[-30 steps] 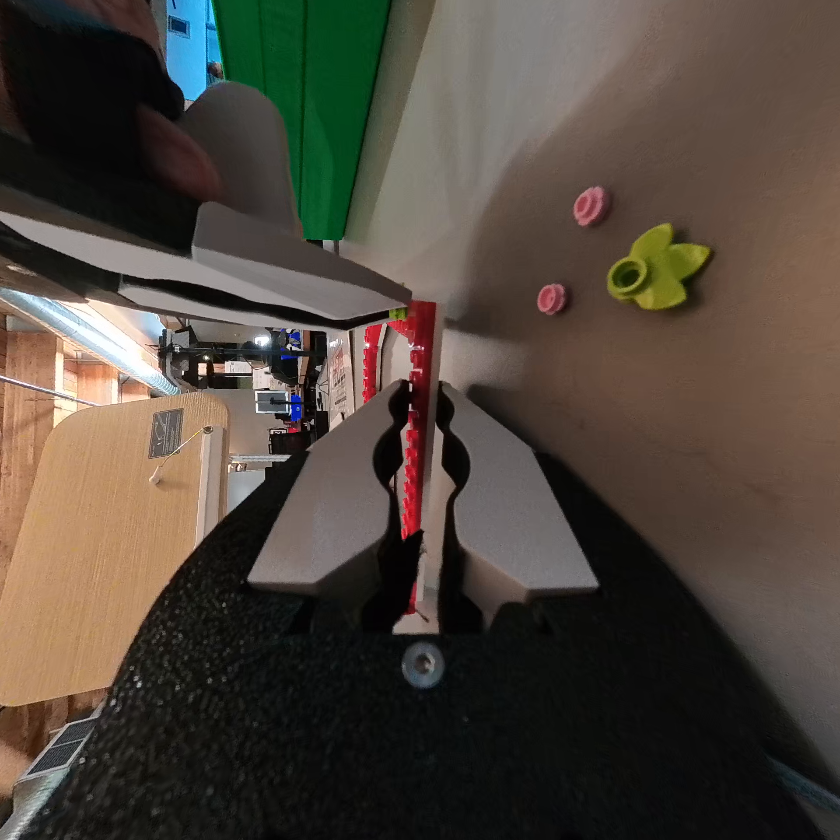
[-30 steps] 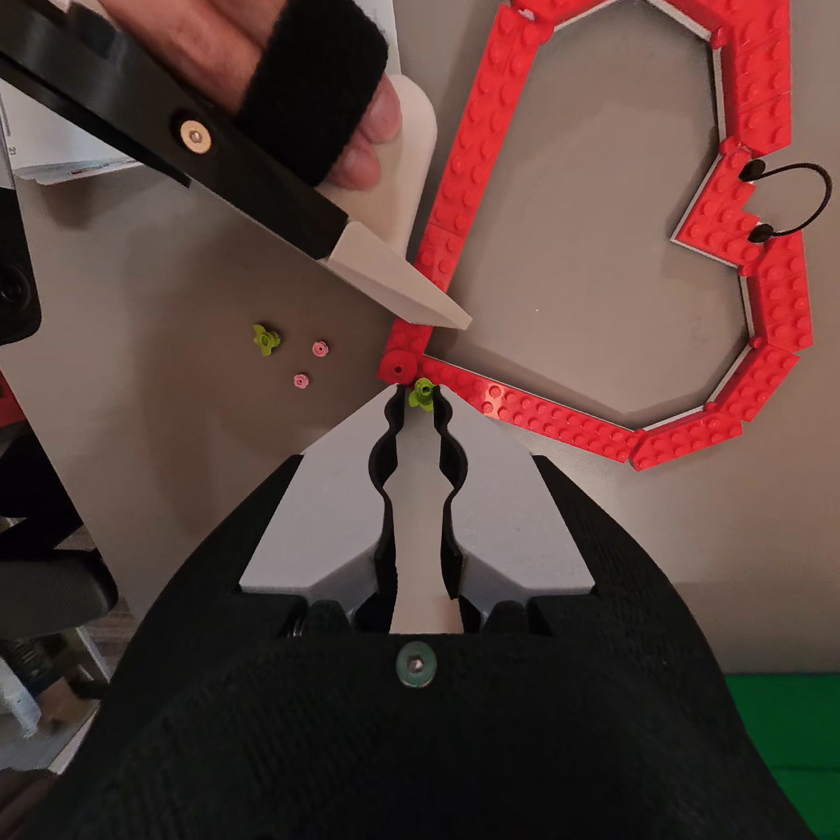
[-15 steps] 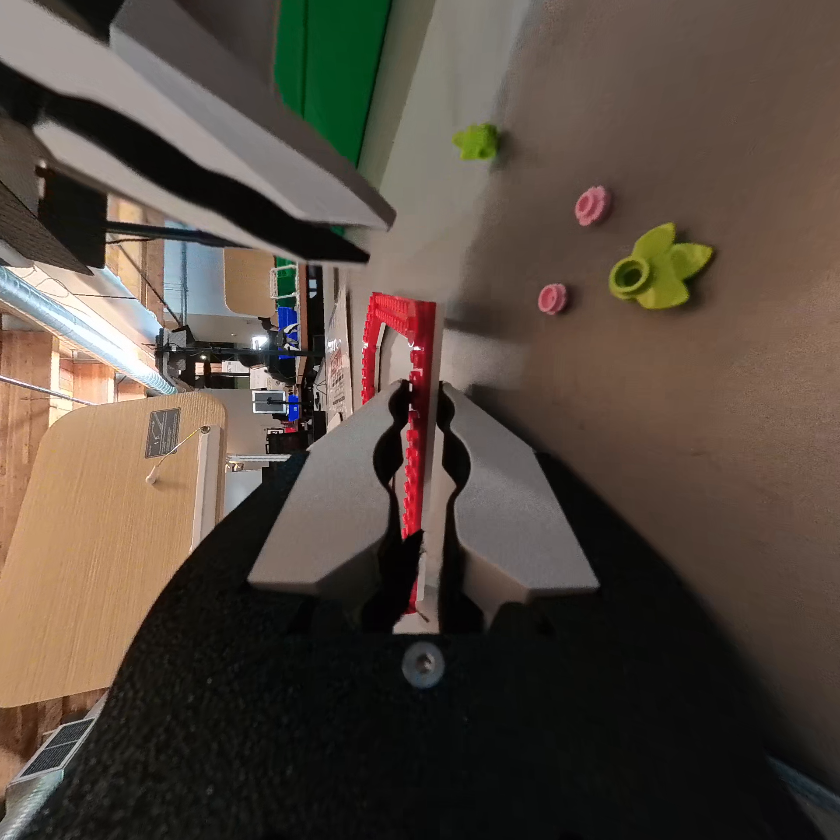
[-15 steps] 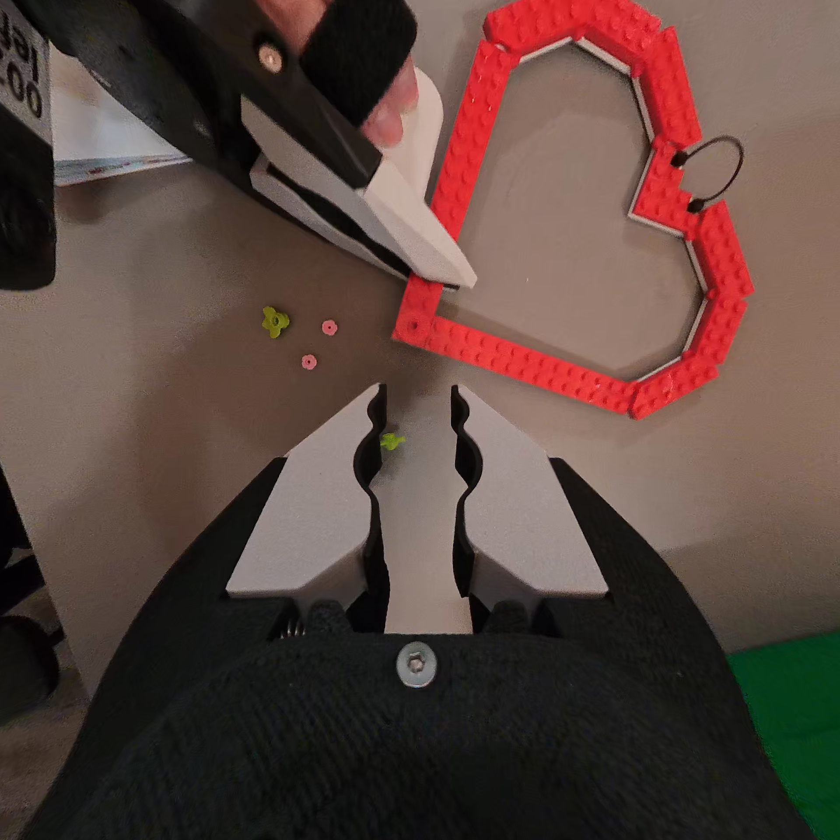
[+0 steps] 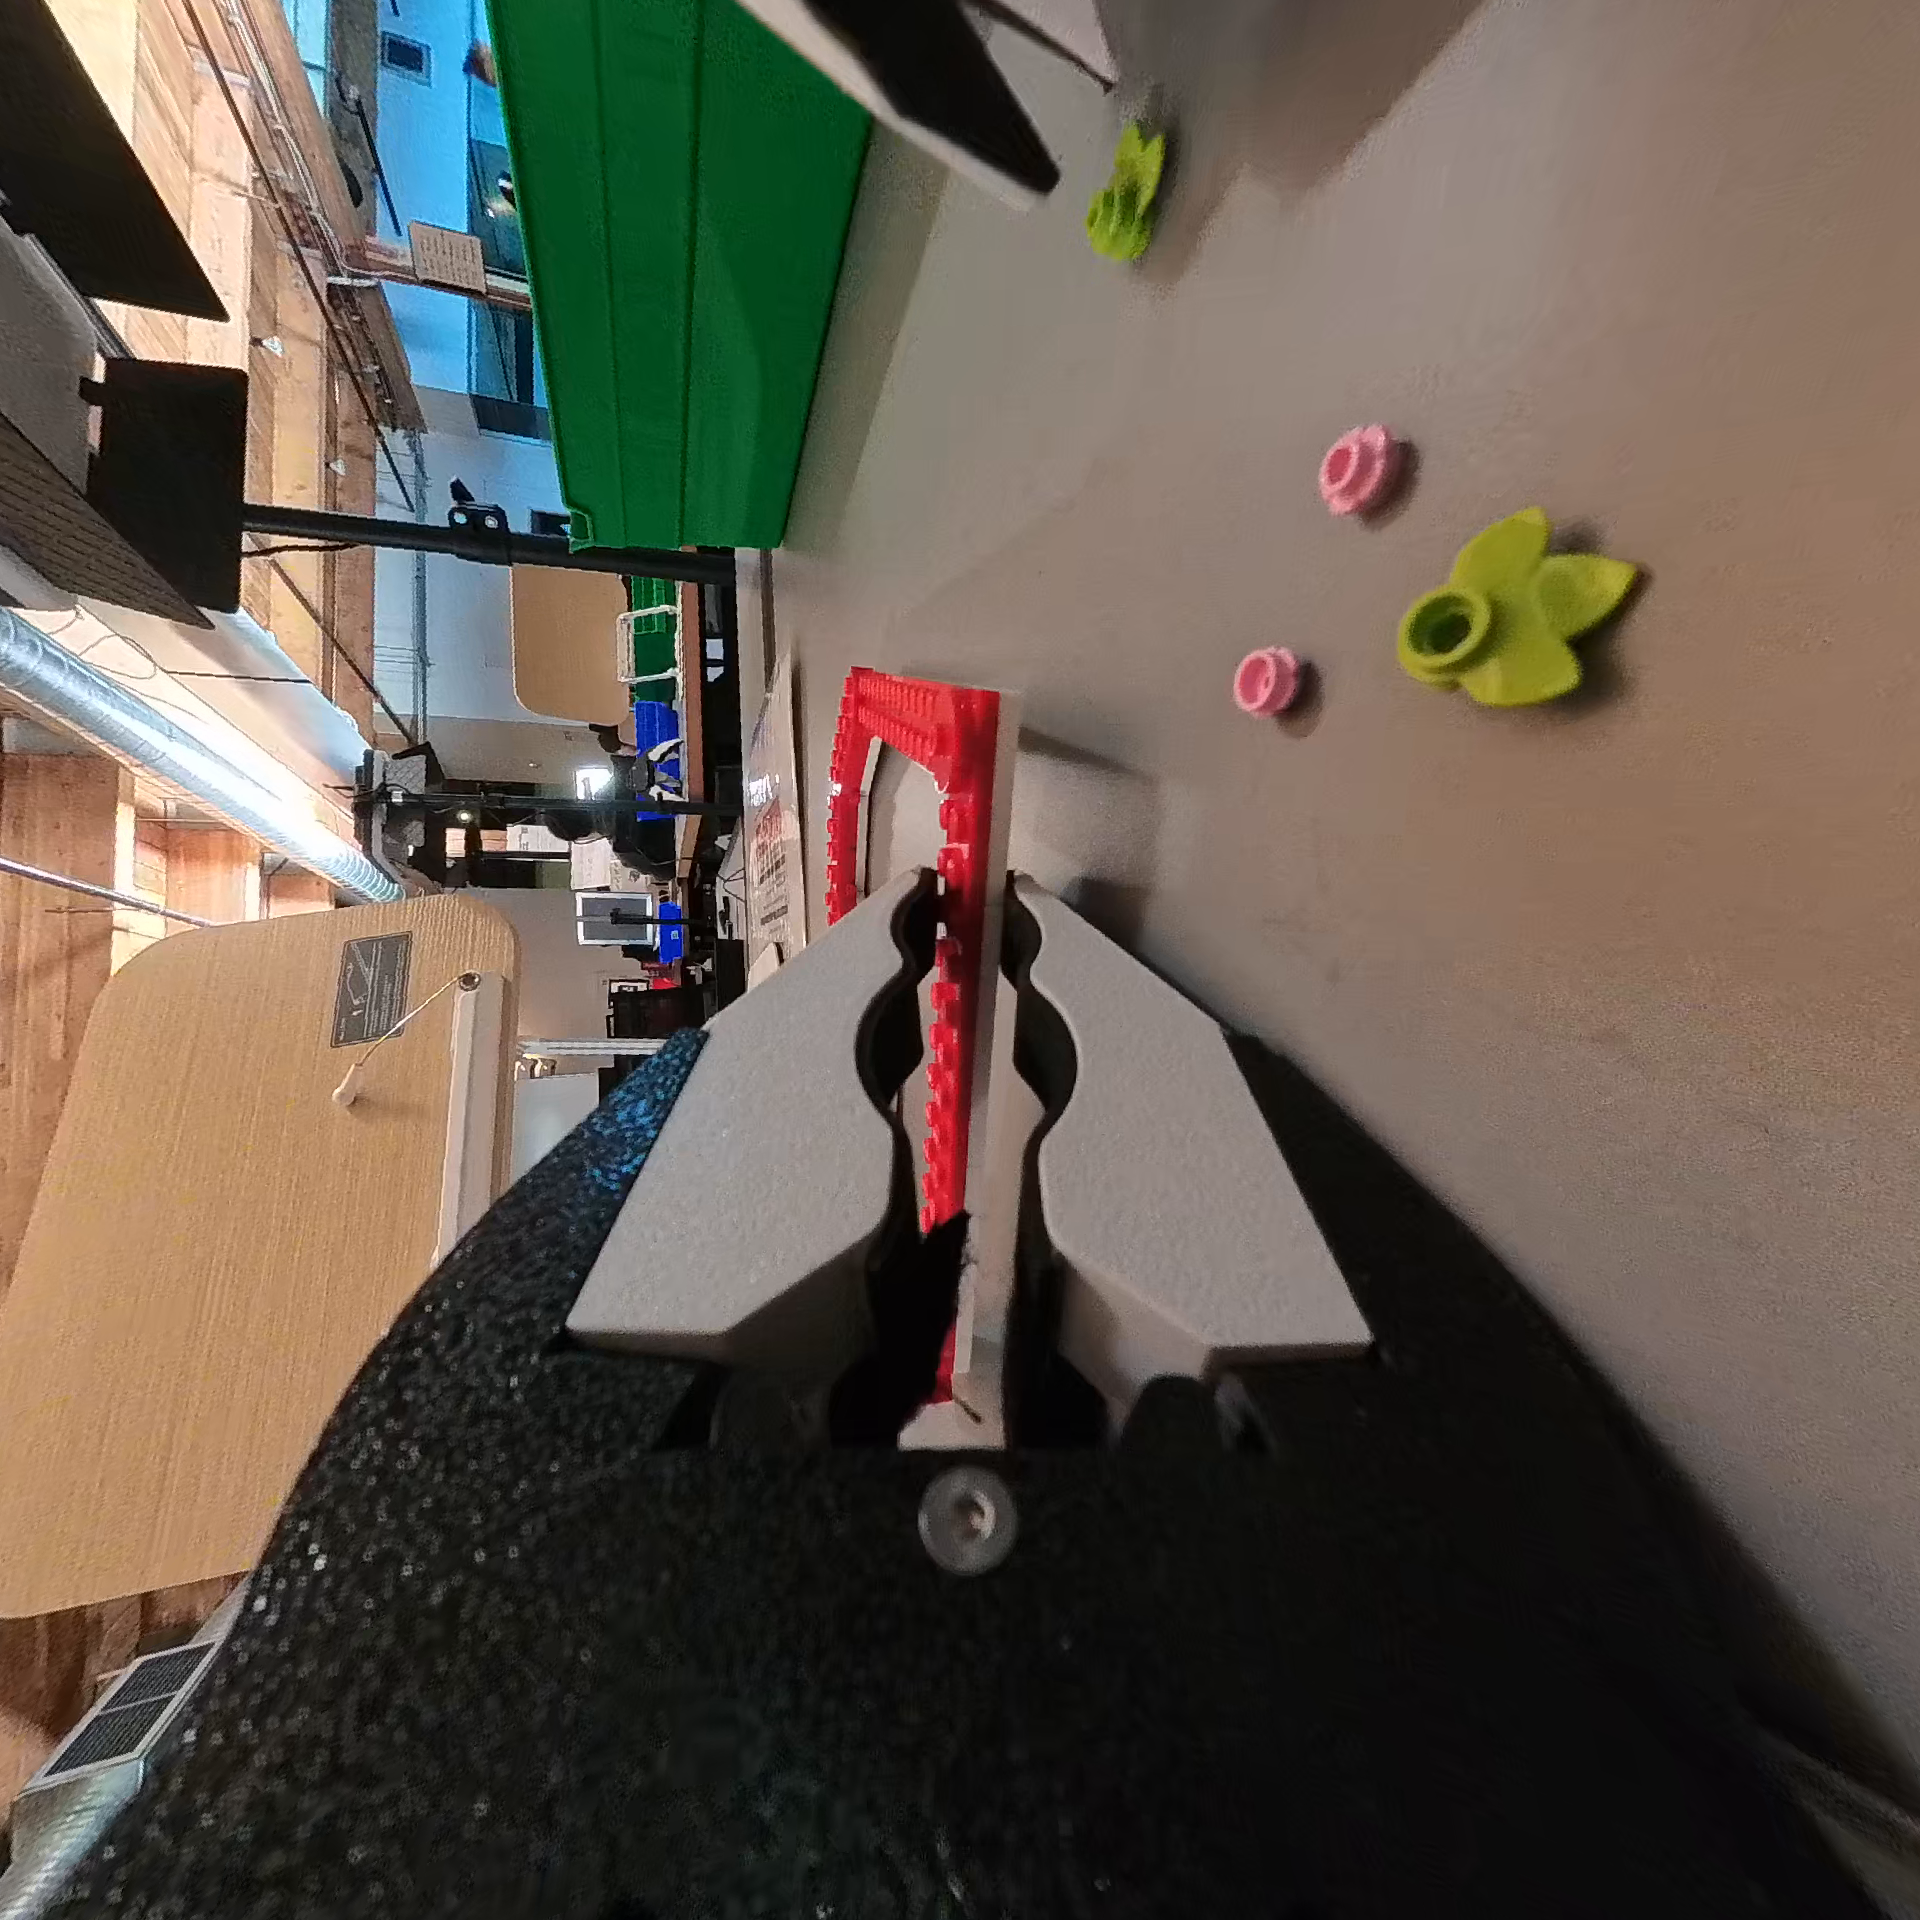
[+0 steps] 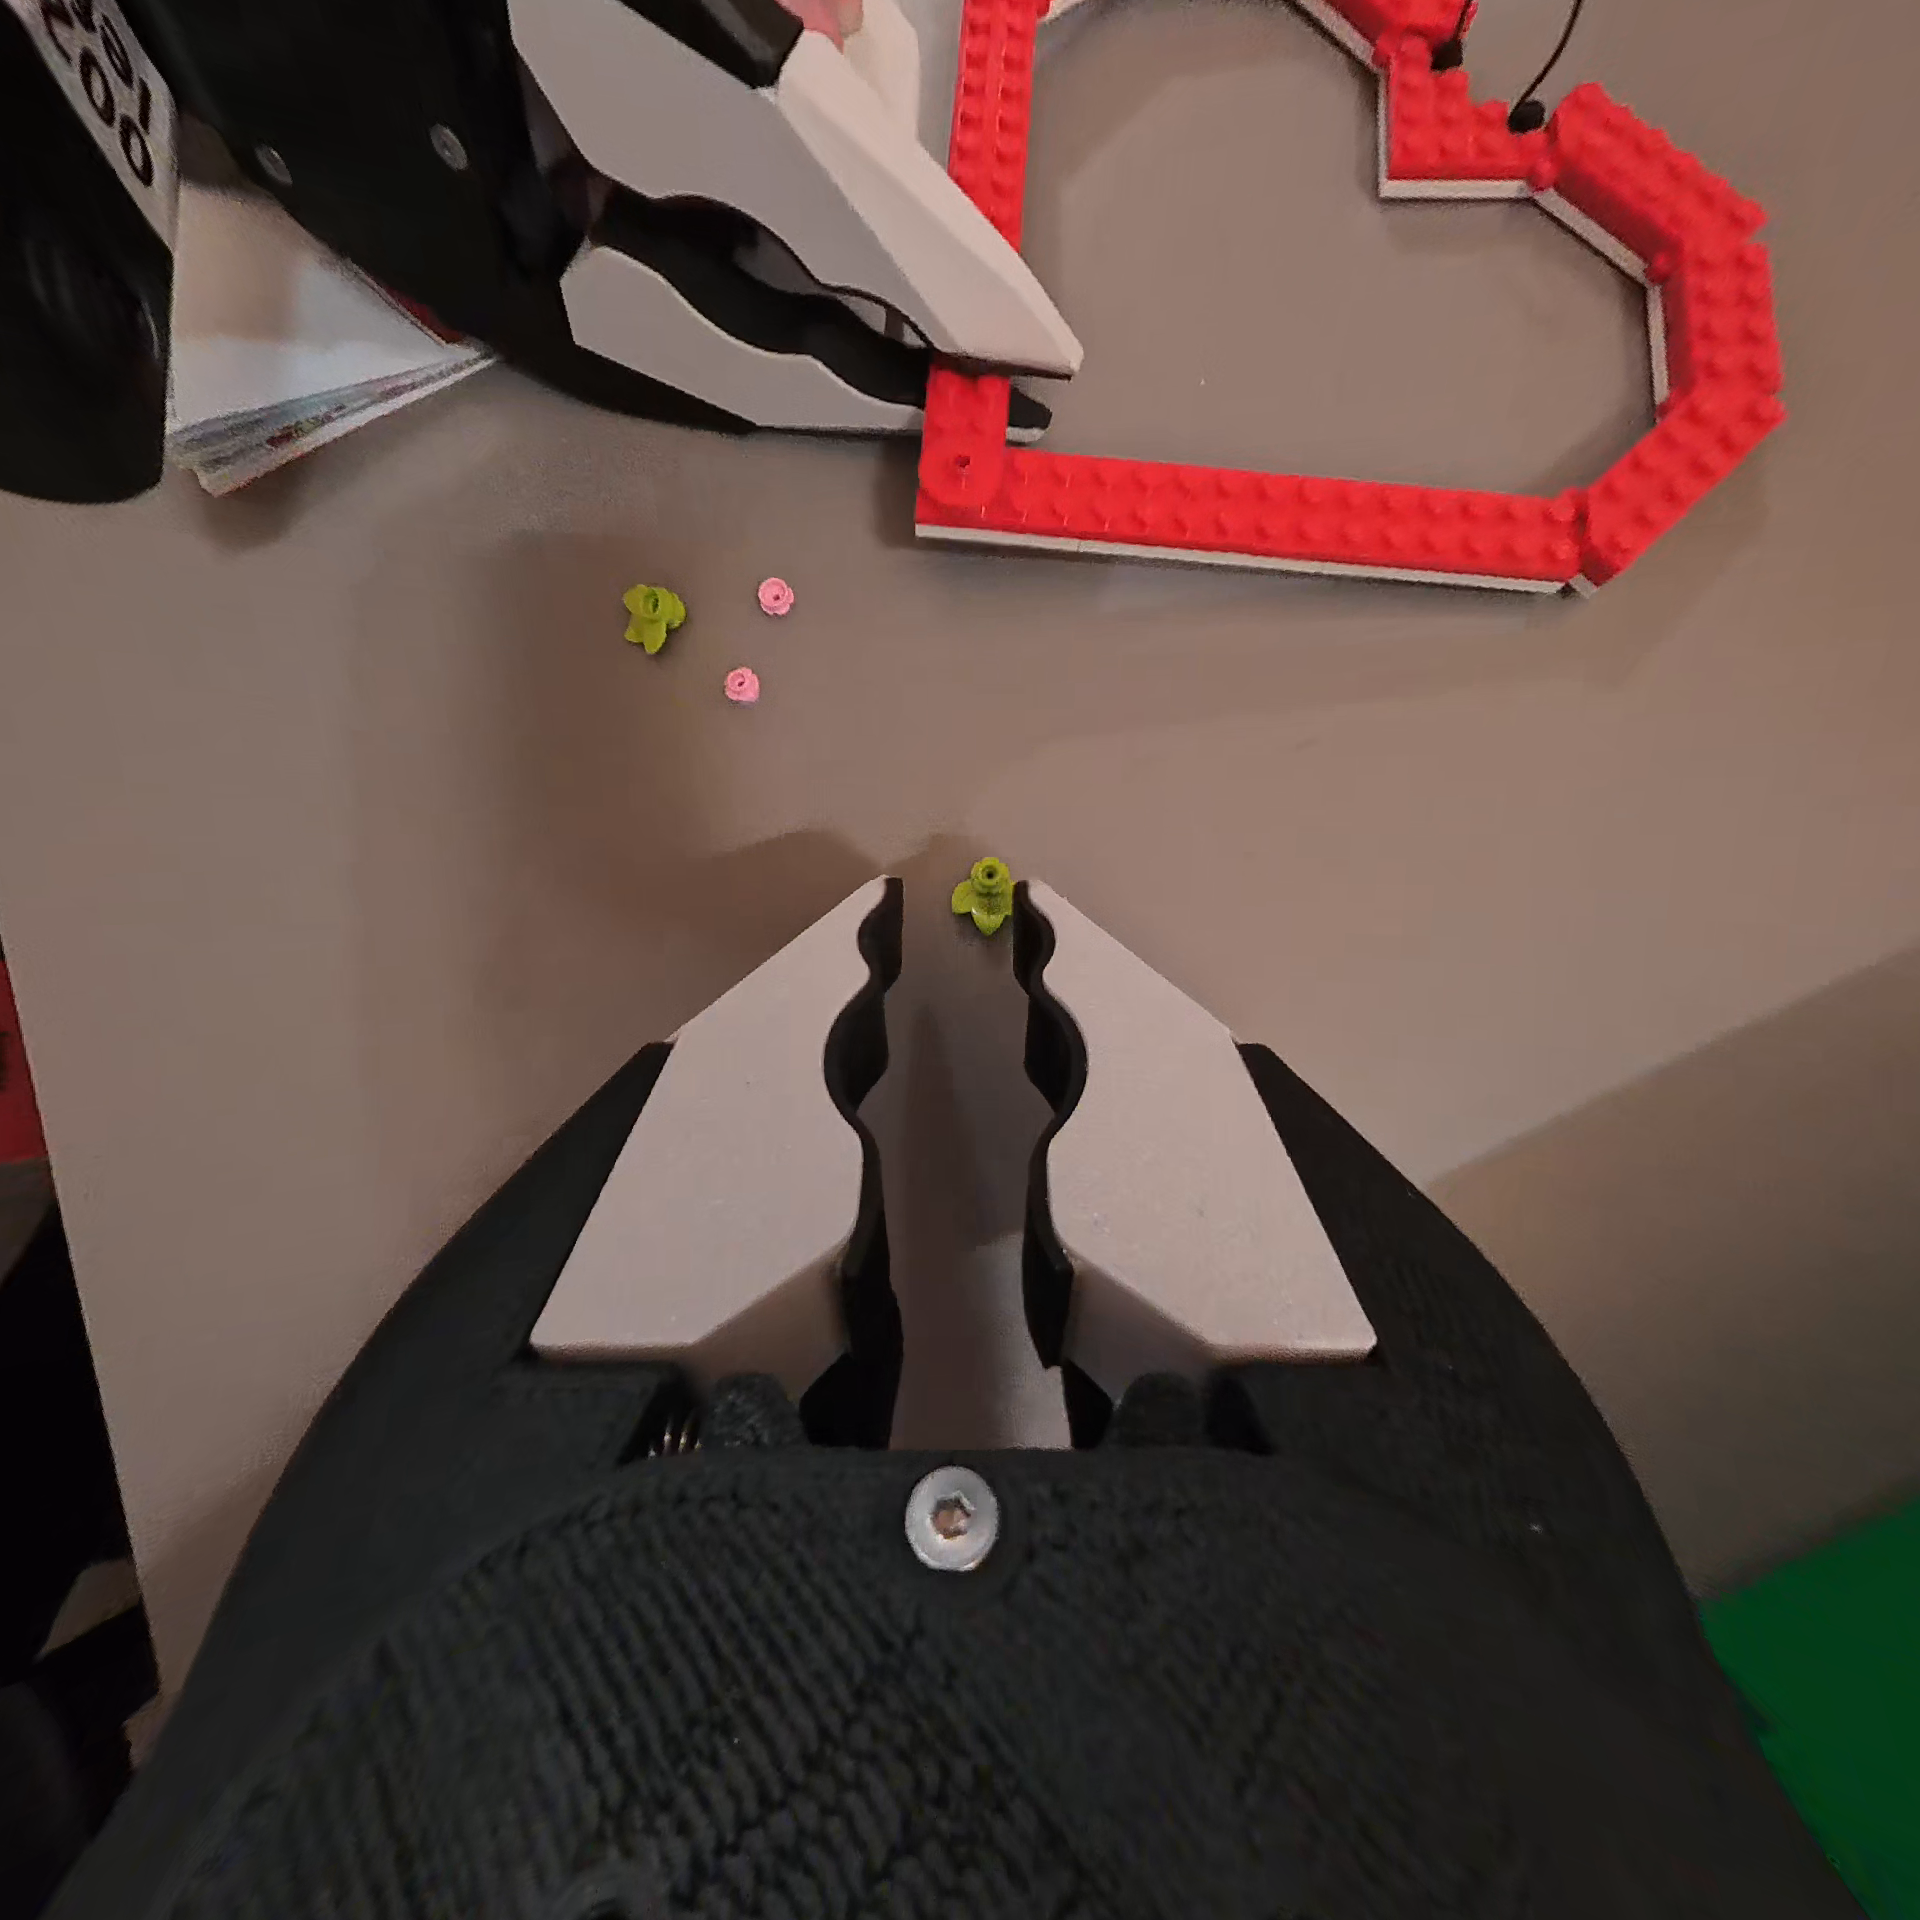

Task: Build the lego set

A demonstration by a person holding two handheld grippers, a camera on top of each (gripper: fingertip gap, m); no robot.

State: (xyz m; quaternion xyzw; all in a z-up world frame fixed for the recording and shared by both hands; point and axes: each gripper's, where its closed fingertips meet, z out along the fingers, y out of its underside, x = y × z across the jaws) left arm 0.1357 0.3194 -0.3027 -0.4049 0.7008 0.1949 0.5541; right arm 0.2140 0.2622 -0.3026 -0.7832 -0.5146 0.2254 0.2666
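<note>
A red heart-shaped lego frame (image 6: pixel 1247 509) on a grey underlayer lies on the grey table. My left gripper (image 5: pixel 966 883) is shut on one straight side of the frame (image 5: pixel 966 790), near its pointed corner; it also shows in the right wrist view (image 6: pixel 997 384). My right gripper (image 6: pixel 956 888) is open and empty, back from the frame. A small lime leaf piece (image 6: pixel 985 894) lies on the table at its right fingertip; it also shows in the left wrist view (image 5: pixel 1127 197). A second lime leaf piece (image 6: pixel 652 615) and two pink round studs (image 6: pixel 775 596) (image 6: pixel 742 685) lie left of the frame.
A booklet (image 6: pixel 312 405) lies under the left gripper's body at the table's left. A green surface (image 6: pixel 1818 1714) lies past the table edge at the lower right. A black cord loop (image 6: pixel 1538 94) hangs at the heart's notch. The left gripper's tips are roughly 10 cm from the right gripper's.
My right gripper has opened and drawn back from the frame's corner. The lime leaf piece it held now lies on the table by its tips. The left gripper keeps its hold.
</note>
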